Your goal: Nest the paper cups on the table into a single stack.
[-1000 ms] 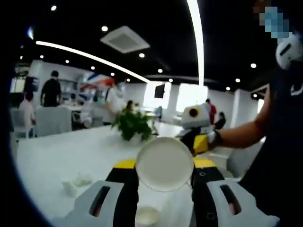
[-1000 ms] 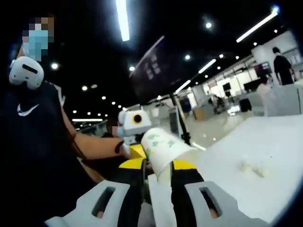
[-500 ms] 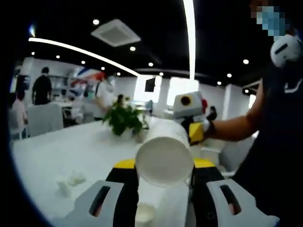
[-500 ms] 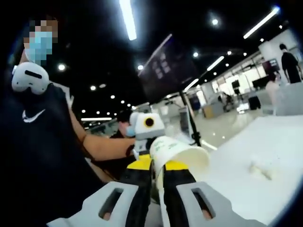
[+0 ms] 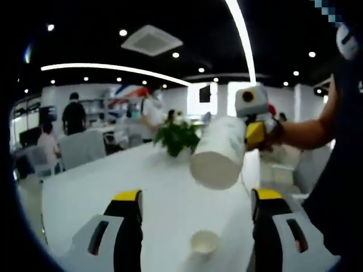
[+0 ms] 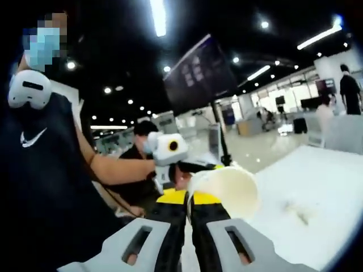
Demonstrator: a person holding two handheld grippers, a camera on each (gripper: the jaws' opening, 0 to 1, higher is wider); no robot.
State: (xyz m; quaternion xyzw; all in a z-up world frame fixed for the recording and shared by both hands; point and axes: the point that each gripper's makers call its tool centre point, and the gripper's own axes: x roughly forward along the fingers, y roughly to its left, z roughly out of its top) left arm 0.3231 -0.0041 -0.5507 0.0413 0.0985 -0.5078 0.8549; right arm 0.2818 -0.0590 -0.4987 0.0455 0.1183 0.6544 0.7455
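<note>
Midway now: right gripper (image 6: 189, 198) pinches the raised paper cup (image 5: 220, 153).
Left gripper (image 5: 195, 198) gapes empty; small cup (image 5: 203, 243) on the table (image 5: 85, 187) awaits nesting.

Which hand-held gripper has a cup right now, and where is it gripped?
The right hand-held gripper pinches a paper cup by its rim wall. The left hand-held gripper is open, holding nothing.

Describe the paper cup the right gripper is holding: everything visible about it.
The cup is white paper with a faint green print on its wall. It hangs in the air above the table, tipped on its side. The right gripper is shut on its rim. The left gripper view shows its flat base, the right gripper view its open, empty mouth. The left gripper is open and clear of it.
</note>
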